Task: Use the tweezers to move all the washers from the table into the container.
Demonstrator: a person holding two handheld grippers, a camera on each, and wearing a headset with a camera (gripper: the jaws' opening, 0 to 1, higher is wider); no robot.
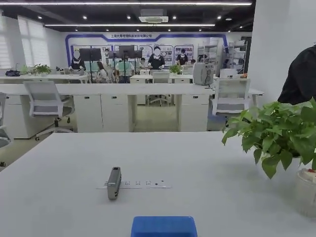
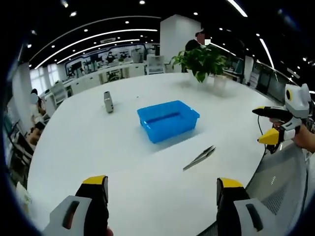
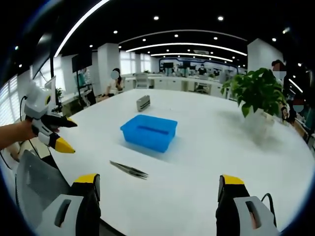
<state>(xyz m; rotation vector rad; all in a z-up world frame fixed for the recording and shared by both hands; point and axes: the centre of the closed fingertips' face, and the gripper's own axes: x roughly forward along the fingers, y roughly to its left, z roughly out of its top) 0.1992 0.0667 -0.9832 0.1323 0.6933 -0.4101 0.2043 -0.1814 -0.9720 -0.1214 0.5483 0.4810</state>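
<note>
A blue plastic container (image 2: 168,119) stands on the white table, with its top edge at the bottom of the head view (image 1: 163,226). Metal tweezers (image 2: 199,158) lie flat on the table nearer me than the container, untouched; the right gripper view has them (image 3: 129,169) in front of the container (image 3: 149,131). My left gripper (image 2: 162,189) is open and holds nothing, short of the tweezers. My right gripper (image 3: 158,184) is open and holds nothing too. Each gripper appears in the other's view, the right one (image 2: 278,125) and the left one (image 3: 49,128), both off the table's near edge.
A grey box-like device (image 1: 114,182) lies by a socket strip (image 1: 143,184) set into the table. A potted plant (image 1: 276,133) stands at the right in a pale pot. A grey mesh chair (image 3: 34,187) sits at the near table edge. Desks and people are far behind.
</note>
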